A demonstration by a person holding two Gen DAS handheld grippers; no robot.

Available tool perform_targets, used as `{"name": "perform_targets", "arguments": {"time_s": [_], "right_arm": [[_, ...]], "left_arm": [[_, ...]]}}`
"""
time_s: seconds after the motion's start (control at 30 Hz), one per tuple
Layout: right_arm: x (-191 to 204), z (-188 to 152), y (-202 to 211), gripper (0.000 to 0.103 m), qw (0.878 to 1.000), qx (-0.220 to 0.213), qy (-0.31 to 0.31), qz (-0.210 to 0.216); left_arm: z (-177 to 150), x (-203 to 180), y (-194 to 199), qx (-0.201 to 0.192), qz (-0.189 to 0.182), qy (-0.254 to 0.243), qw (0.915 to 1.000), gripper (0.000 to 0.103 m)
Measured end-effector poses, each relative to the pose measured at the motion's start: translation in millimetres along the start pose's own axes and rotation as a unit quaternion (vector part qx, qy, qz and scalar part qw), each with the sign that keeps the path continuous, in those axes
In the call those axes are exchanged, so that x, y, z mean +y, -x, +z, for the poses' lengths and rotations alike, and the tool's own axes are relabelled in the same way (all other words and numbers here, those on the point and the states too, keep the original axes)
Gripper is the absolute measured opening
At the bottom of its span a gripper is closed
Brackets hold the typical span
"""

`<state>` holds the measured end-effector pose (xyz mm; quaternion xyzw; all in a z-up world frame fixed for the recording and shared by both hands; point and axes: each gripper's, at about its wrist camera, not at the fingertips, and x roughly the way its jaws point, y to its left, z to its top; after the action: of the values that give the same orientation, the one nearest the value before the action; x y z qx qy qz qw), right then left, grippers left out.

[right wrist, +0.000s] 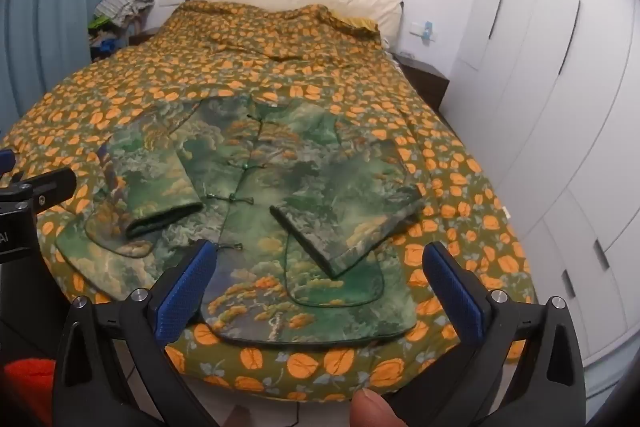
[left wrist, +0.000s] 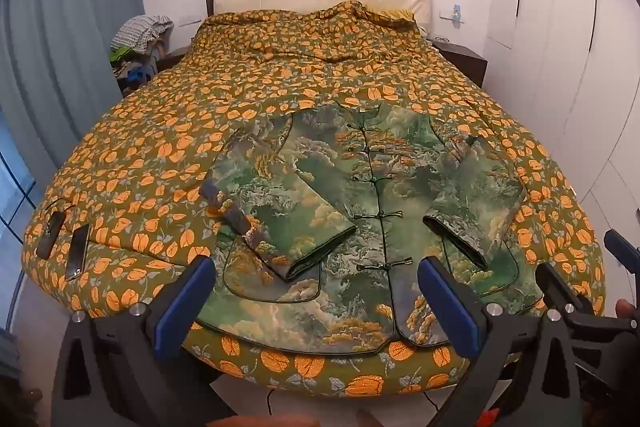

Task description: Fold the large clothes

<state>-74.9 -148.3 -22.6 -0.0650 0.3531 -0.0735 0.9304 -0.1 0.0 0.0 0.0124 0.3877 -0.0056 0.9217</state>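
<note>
A green jacket [left wrist: 372, 211] with a tree and cloud print and knot buttons lies flat, front up, at the near end of the bed. Both sleeves are folded in across its front. It also shows in the right wrist view [right wrist: 256, 211]. My left gripper [left wrist: 316, 291] is open and empty, held above the jacket's hem. My right gripper [right wrist: 316, 279] is open and empty, above the hem's right half. The right gripper's body shows at the right edge of the left wrist view [left wrist: 576, 307].
The bed [left wrist: 160, 131] has a green cover with orange leaves. Two dark phones [left wrist: 64, 239] lie on its near left corner. A clothes pile [left wrist: 140, 43] stands at the far left, a nightstand [left wrist: 460, 61] at the far right, white wardrobes [right wrist: 560, 107] along the right.
</note>
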Motion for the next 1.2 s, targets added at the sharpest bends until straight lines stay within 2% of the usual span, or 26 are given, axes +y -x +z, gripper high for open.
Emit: {"name": "perform_targets", "arguments": {"time_s": [0.13,0.17,0.3,0.43,1.2], "right_arm": [[1.3,-1.6,1.8,0.103,1.000,-0.004,-0.004,-0.001],[-1.7,3.6,-1.2,0.103,1.000,0.010,-0.003,0.004],[-3.6,6.1,-2.1,0.103,1.000,0.007,-0.004,0.005],[0.2,1.3,-1.7,0.103,1.000,0.002,-0.006,0.002],[-0.8,-0.7,-1.7,0.103,1.000,0.000,-0.011,0.005]], "left_arm": [[0.3,-0.8,0.1,0.005,0.005,-0.002,1.0000,0.103],[0.2,-1.2,0.3,0.004,0.006,-0.003,1.0000,0.103],[-12.2,-13.3,-4.3,0.003,0.010,-0.005,0.9999,0.103],[-8.7,-2.2,-4.2,0.005,0.002,0.002,1.0000,0.103],[-6.3,0.0,-4.0,0.008,0.003,0.000,1.0000,0.103]]}}
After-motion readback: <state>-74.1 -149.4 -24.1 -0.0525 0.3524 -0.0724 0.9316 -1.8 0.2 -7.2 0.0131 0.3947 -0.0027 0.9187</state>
